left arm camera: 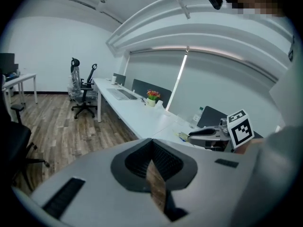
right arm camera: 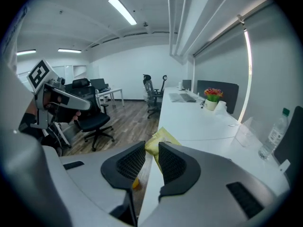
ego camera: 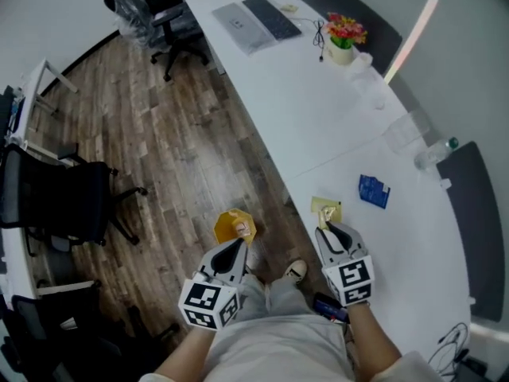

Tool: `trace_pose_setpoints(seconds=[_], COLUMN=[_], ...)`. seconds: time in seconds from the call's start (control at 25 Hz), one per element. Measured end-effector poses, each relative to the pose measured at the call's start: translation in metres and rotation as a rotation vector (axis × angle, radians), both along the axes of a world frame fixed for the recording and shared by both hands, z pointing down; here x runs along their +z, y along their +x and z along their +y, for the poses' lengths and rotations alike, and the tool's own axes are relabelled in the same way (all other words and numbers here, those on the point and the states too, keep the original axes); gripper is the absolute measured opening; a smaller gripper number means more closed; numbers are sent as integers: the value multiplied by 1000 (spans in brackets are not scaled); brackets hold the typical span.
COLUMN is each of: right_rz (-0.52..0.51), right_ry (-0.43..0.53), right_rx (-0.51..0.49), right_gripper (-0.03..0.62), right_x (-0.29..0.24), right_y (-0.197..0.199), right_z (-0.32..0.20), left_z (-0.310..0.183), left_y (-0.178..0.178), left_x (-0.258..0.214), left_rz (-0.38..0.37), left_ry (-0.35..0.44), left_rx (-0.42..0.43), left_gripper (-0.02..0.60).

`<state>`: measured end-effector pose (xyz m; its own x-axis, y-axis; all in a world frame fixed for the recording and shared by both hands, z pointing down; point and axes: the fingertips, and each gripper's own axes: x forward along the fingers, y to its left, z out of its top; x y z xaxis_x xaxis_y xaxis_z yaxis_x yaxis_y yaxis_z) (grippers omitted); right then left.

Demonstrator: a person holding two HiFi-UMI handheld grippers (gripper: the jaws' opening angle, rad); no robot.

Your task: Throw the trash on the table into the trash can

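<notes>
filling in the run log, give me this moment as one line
right gripper: shut on yellow wrapper | left gripper: shut, empty | yellow trash can: on floor | blue packet: on desk

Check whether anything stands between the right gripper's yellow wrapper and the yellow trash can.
Nothing visible does. The yellow wrapper, held in the right gripper, is at the table edge; only bare floor lies between it and the yellow trash can. The left gripper sits beside the can, not over its opening.
</notes>
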<state>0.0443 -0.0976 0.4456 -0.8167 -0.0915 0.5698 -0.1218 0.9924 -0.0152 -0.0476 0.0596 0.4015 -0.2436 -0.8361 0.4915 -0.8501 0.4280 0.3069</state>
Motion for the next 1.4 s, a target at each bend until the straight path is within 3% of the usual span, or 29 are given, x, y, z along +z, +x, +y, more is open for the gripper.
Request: trace_pose_setpoints(seconds=[0.36, 0.84, 1.04, 1.4], right_rz=[-18, 31, 83, 205], right_ry=[-43, -112, -141, -164], right_rx=[-149, -318, -407, -516], right_gripper=[104, 104, 106, 106], right_x=[2, 36, 79, 201], right_y=[-72, -129, -147, -156], right_z=[74, 155, 180, 215], left_z=[69, 133, 153, 167], left_y=[-49, -93, -104, -110], left_x=[6, 23, 46, 132], left_rz=[-10, 5, 29, 70], left_ry=[-4, -22, -37, -59], left_rx=[-112, -178, -237, -328], left_gripper=[0, 0, 0, 0])
